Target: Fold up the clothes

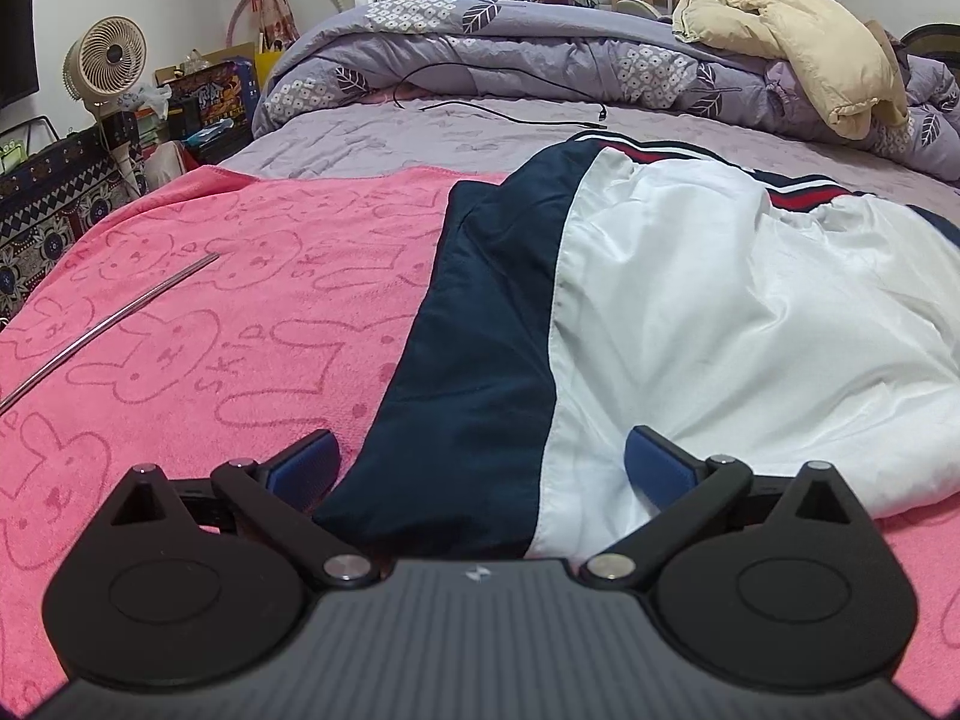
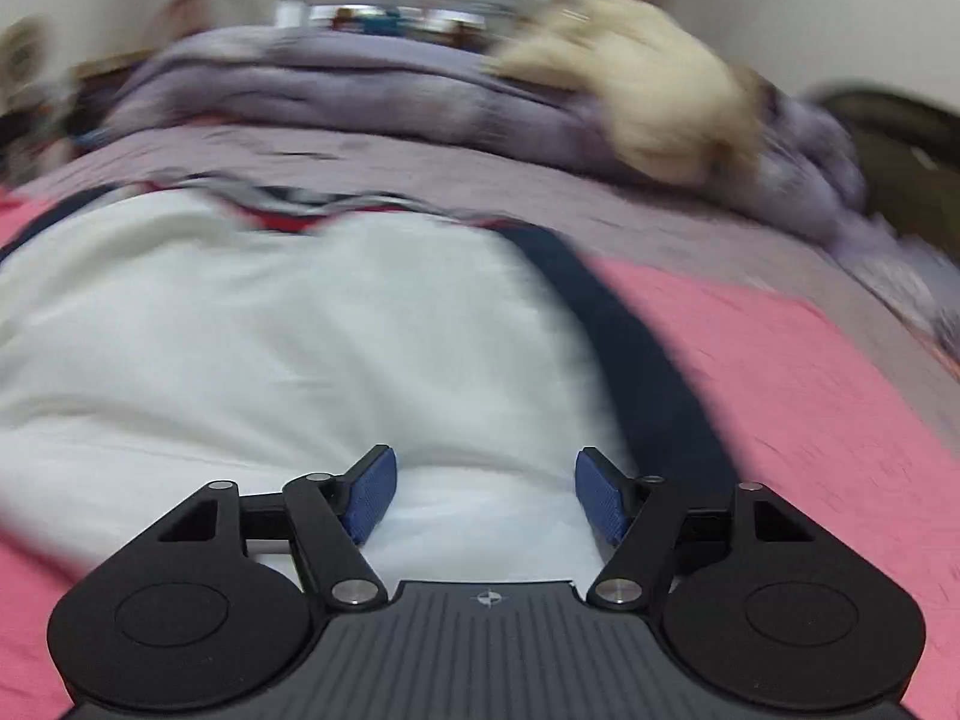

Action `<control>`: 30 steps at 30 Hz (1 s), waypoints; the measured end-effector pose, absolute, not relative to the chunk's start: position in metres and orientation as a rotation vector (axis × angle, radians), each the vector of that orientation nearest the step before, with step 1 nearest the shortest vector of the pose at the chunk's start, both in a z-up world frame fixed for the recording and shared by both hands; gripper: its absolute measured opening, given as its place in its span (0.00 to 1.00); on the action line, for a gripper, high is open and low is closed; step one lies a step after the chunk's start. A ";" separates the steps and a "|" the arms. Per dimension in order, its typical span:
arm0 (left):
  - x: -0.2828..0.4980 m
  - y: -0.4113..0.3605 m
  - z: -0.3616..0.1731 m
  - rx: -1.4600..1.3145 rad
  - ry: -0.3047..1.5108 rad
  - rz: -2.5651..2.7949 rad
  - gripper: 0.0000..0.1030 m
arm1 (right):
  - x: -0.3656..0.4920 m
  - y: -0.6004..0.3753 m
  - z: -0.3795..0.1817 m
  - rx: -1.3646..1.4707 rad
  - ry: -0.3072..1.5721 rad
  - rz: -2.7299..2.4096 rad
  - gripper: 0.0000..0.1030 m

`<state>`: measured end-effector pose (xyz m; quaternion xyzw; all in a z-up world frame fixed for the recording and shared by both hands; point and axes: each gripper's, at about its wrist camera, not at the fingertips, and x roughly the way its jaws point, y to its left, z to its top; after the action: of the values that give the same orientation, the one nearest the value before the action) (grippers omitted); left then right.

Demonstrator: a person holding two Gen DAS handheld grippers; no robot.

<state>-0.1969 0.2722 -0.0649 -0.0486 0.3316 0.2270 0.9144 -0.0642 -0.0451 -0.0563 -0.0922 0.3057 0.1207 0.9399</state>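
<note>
The left gripper [image 1: 480, 465] stands with its fingers [image 1: 309, 459] spread wide over the near edge of the navy-and-white jacket [image 1: 690, 324], pads clear of the cloth and holding nothing. The right gripper [image 2: 486, 489] has its fingers [image 2: 372, 492] partly apart over the white panel of the same jacket [image 2: 300, 312], gripping nothing; that view is blurred. The jacket lies on a pink towel [image 1: 210, 312] on the bed [image 1: 390, 132], with a rolled purple quilt [image 1: 480, 54] and cream coat [image 1: 798, 42] beyond.

Both wrist views low over the bed, facing the window, sharing the jacket [image 1: 690, 312] and pink towel [image 1: 210, 312]
</note>
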 end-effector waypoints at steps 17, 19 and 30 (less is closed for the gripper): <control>-0.196 0.272 -0.065 -0.105 0.683 0.467 1.00 | -0.068 0.073 -0.033 -0.093 0.574 0.695 0.66; -0.196 0.272 -0.065 -0.108 0.683 0.466 1.00 | -0.049 0.077 -0.047 -0.195 0.604 0.604 0.66; -0.209 0.261 -0.043 -0.035 0.601 0.568 0.82 | 0.029 0.006 -0.075 -0.215 0.600 0.338 0.72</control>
<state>-0.2089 0.2611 -0.0434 -0.0172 0.2919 0.2760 0.9156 0.0289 0.0063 -0.0751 -0.1051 0.2935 0.1652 0.9357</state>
